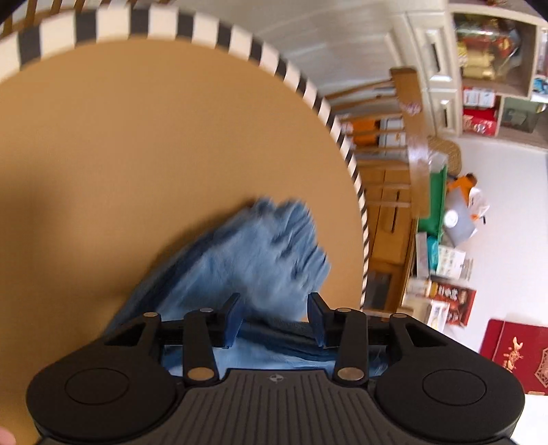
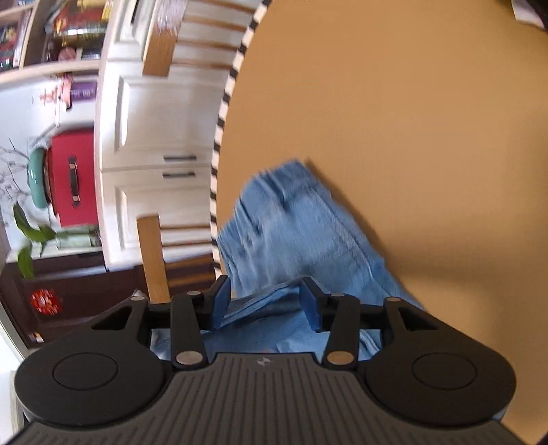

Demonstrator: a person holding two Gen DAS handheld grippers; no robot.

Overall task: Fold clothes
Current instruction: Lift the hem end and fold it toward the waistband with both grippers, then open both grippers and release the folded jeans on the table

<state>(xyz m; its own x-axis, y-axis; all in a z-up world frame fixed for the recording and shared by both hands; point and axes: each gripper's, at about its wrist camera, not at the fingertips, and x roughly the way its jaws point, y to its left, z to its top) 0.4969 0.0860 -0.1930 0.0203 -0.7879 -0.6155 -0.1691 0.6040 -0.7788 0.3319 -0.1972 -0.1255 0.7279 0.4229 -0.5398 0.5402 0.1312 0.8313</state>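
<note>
Blue pads: both grippers carried blue pads on black fingers, and in each view the pads stood apart.
Left gripper: jaws were spread, with denim lying between and beneath them; no pad visibly pressed on the cloth.
Right gripper: jaws were likewise spread over a raised fold of the same cloth, which sat in the gap without being pinched.
Jeans: light blue denim, blurred, lay bunched on the worktop right at the near edge, running from under the left gripper out toward the middle.
Jeans in the right view: the cloth stretched away from the right gripper as a long band, its far end close to the striped edge.
Worktop: round, tan, bare beyond the denim, with a black-and-white striped rim.
Chair: a wooden one stood just past the rim, on the left of the right view.
Cabinets: white doors with dark handles stood farther off behind the chair.
Shelves: in the left view, on the far right, open shelves held coloured boxes, too blurred to read.
Fingertip: a bit of a person's finger showed at the lower left corner.
</note>
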